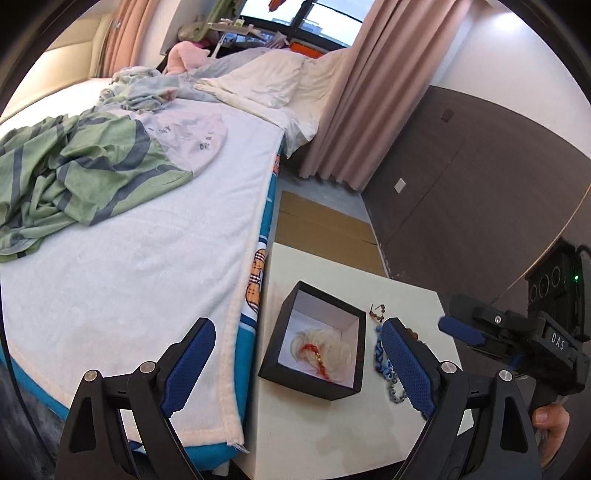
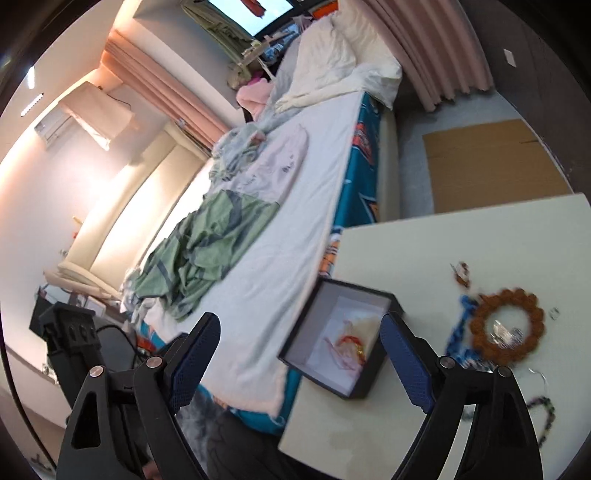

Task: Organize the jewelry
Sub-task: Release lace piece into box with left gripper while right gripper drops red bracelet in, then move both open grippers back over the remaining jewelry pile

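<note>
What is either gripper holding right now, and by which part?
Nothing. The left gripper and right gripper are both open and empty above the table.

A bed [image 1: 155, 258] covered by a white blanket [image 1: 129, 280] filled the left of the left wrist view, its teal printed sheet [image 1: 260, 266] showing along the near edge. A crumpled green garment with grey stripes [image 1: 81, 162] lay on the blanket, touching a pale lilac garment [image 1: 192, 140]. White pillows [image 1: 273, 81] sat at the far end, with a pink soft toy [image 1: 184, 59] behind them. Pink curtains [image 1: 354, 110] hung beside a window [image 1: 295, 18]. Flattened cardboard [image 1: 321, 229] lay on the floor between the bed and a dark brown wall panel [image 1: 461, 192]. In the right wrist view, an air conditioner [image 2: 55, 123] was mounted high on the wall.
</note>
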A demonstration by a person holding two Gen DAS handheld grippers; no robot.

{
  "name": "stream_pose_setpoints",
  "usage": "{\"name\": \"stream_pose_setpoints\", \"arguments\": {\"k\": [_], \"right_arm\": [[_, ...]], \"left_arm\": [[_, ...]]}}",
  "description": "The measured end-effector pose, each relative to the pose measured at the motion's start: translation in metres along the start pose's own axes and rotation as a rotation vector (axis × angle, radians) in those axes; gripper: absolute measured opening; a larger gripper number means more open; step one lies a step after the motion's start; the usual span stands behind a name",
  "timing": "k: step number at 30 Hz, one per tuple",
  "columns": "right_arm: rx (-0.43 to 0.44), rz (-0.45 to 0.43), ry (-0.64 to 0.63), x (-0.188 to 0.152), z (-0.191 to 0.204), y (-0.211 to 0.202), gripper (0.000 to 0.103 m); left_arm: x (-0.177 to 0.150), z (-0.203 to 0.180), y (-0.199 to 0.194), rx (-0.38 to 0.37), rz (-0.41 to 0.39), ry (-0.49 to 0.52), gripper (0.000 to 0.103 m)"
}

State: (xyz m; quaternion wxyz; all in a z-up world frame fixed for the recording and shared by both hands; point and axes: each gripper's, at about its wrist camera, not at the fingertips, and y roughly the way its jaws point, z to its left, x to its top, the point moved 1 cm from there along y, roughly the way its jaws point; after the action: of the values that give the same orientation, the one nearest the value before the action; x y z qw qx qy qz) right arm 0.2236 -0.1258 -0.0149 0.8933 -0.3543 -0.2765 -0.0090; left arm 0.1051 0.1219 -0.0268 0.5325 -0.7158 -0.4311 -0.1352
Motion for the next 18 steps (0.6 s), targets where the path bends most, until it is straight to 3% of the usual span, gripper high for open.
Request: {"name": "stream_pose_setpoints", "arguments": {"k": [9, 18], "right_arm": [[-0.204, -0.099, 0.083, -0.029, -0.048, -0.062, 0.089], [-0.278, -0.143, 0.151, -0.052, -0.098, -0.105, 0.089]], "left_arm": [[-0.016, -0.04, 0.008, -0.094, 0.029, 0.06, 0.092], [-0.039, -0.094, 0.024, -0.149, 0.075, 0.175, 0.092]]}}
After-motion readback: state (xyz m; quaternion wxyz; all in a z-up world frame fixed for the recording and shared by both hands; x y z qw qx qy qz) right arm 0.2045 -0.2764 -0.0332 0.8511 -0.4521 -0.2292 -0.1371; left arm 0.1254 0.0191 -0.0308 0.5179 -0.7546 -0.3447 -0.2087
